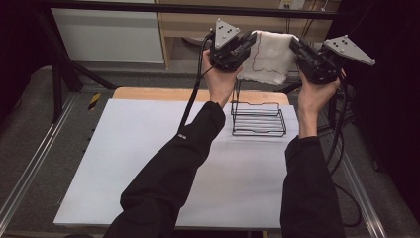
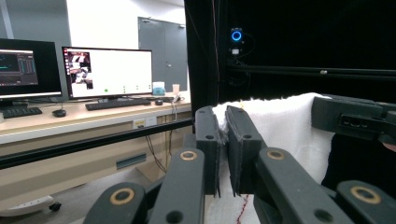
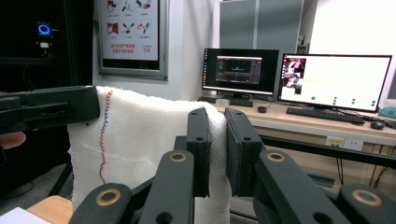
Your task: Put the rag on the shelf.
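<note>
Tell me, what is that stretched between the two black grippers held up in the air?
A white cloth with a red stitched line hangs between the left gripper and the right gripper, each shut on a top corner; the high view shows it best.

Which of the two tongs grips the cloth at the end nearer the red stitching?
The left tongs. In the high view the cloth's red stitched line runs beside them; the right tongs clamp the plain opposite end.

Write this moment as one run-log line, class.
left gripper: shut on white cloth | right gripper: shut on cloth | cloth: held above wire rack
</note>
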The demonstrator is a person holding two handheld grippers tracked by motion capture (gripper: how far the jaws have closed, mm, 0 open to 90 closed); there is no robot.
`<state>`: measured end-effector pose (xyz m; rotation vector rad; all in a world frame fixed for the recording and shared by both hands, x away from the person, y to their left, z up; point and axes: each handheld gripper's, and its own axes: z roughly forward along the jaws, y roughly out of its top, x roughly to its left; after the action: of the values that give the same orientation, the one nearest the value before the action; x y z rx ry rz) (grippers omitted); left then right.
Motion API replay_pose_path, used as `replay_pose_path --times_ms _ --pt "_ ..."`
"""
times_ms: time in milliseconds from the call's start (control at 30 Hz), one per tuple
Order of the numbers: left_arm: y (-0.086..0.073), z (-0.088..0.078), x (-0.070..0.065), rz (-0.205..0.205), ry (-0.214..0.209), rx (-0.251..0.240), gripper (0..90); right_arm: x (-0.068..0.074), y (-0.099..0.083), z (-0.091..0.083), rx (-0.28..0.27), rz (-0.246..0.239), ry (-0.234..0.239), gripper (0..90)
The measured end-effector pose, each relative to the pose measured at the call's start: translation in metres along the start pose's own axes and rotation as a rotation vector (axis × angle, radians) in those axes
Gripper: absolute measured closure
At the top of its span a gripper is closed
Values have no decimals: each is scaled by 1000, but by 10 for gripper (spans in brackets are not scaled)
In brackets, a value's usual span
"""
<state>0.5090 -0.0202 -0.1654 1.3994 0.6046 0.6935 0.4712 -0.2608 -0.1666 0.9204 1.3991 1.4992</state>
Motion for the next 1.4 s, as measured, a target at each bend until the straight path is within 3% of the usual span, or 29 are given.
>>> replay_pose_path --times_ms 200,400,633,800,1400 --pt "0 8 4 22 10 6 838 -7 -2 10 1 15 0 812" --pt "-4 16 11 -17 2 19 838 -9 -3 18 13 8 4 812" --pt "-12 22 14 21 9 48 837 -15 -12 25 35 27 5 811" --pt "-18 25 17 -7 3 72 837 -17 -18 29 53 32 10 811" --pt "-41 24 9 9 -41 110 837 -25 -38 19 120 34 12 810"
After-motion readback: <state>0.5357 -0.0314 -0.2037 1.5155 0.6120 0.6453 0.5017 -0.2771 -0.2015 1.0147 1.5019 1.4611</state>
